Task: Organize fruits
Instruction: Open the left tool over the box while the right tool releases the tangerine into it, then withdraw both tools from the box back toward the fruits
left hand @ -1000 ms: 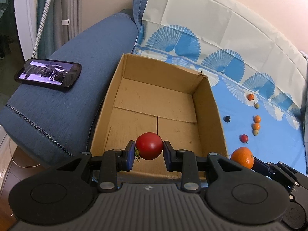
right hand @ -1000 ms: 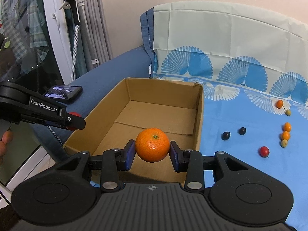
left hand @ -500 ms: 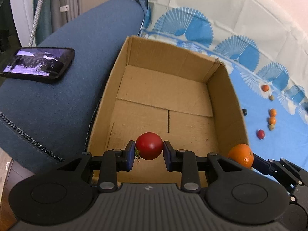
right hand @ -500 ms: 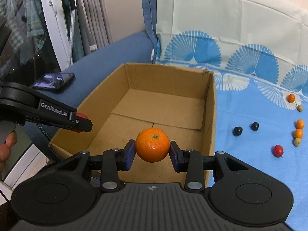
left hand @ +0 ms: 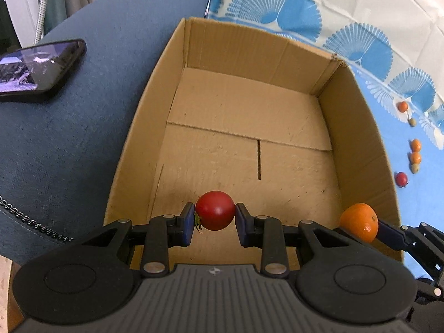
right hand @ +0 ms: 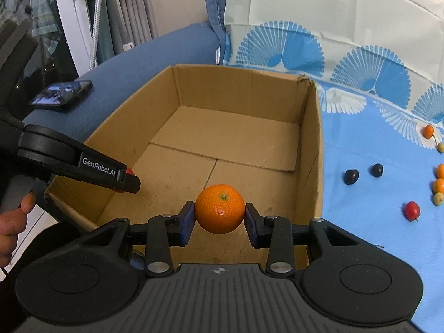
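Tongs over a cardboard box point(left hand: 244, 55): left tongs point(left hand: 215, 215) pinching a red tomato point(left hand: 215, 210), right tongs point(right hand: 219, 213) pinching a mandarin point(right hand: 219, 212), both fruits above the box's near end; smaller fruits point(right hand: 412, 211) dot the blue sheet point(right hand: 369, 199) beside it.

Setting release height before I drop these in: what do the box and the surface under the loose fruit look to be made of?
The box looks like plain brown corrugated cardboard, matte: folded bottom flaps with a slit, a frayed torn corner, scuff marks. The surface under the loose fruit looks like thin blue printed sheeting, cloth or plastic, I cannot tell which; sharp fold creases show on its pale upper part.
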Available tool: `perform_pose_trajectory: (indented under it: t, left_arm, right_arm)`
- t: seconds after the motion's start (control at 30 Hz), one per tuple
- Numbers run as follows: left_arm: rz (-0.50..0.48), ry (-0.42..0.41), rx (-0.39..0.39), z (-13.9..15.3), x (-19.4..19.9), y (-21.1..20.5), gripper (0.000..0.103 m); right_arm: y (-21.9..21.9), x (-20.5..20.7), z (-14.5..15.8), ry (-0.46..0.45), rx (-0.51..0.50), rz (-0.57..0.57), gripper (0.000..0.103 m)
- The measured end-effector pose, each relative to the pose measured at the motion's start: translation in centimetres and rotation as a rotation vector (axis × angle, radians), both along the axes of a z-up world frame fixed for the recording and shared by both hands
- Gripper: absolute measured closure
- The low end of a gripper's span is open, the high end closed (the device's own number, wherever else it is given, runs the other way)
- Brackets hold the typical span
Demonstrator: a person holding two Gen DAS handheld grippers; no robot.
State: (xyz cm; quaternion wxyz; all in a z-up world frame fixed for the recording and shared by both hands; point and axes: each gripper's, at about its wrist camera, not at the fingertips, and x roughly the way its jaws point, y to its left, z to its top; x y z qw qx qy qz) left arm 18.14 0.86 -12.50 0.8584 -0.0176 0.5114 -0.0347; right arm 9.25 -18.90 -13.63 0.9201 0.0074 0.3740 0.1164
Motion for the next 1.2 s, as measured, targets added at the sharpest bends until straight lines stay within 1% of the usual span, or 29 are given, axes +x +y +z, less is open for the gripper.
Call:
perform_pose_trajectory:
  t: [0.37,0.4,0.43,0.47,0.5,0.53,0.57,0.6,0.63,0.7,0.77,0.87,1.03,1.1,1.2]
  left_arm:
    - [0.001,0.033,0.026,-1.5,0.6,-0.1,0.068]
    - [0.0,0.027,0.027,-1.4,0.6,-0.2,0.066]
    - [-0.002,0.018,0.026,-1.3,0.6,-0.2,0.062]
    - [-0.004,0.006,0.021,-1.0,0.5,-0.2,0.043]
    - [-0.007,-0.006,0.014,-0.7,0.4,-0.2,0.019]
    - [-0.012,-0.024,0.008,-0.3,0.3,-0.2,0.008]
    - [-0.012,-0.054,0.01,0.3,-0.1,-0.3,0.001]
    - [-0.01,-0.085,0.017,1.0,-0.5,-0.4,0.0]
    - [-0.018,-0.097,0.026,1.5,-0.8,-0.5,0.0]
    - [-0.041,-0.089,0.039,2.5,-1.3,-0.6,0.0]
    - [-0.046,-0.094,0.05,3.7,-2.5,-0.4,0.0]
    - [-0.018,-0.102,0.046,5.2,-5.2,0.2,0.0]
    - [0.019,-0.079,0.006,6.3,-10.5,1.0,0.0]
    - [0.029,-0.09,0.005,6.8,-12.2,1.1,0.0]
    - [0.057,-0.126,0.01,7.6,-14.0,1.2,0.0]
  right_arm:
    - [0.2,0.5,-1.1,0.031,-0.019,0.0,0.063]
    - [0.2,0.6,-1.1,0.032,-0.02,-0.001,0.063]
    - [0.3,0.6,-1.1,0.036,-0.021,0.0,0.062]
    - [0.4,0.7,-1.1,0.042,-0.023,0.0,0.062]
    - [0.5,0.7,-0.9,0.048,-0.021,0.004,0.06]
    - [0.5,0.7,-0.7,0.048,-0.019,0.01,0.045]
    - [0.5,0.6,-0.4,0.039,-0.02,0.01,0.025]
    - [0.5,0.4,0.2,0.019,-0.026,0.004,0.016]
    - [0.4,0.2,0.7,0.002,-0.032,-0.003,0.008]
    - [0.2,-0.6,2.0,-0.029,-0.034,-0.006,0.007]
    - [-0.3,-1.6,3.3,-0.031,-0.024,0.002,0.002]
    - [-1.3,-4.0,4.9,-0.038,0.007,-0.015,0.001]
    - [-1.8,-8.6,6.0,-0.013,0.052,-0.061,0.001]
    - [-1.9,-10.3,6.5,-0.029,0.063,-0.074,0.001]
    - [-1.9,-11.8,7.5,-0.078,0.058,-0.096,0.001]
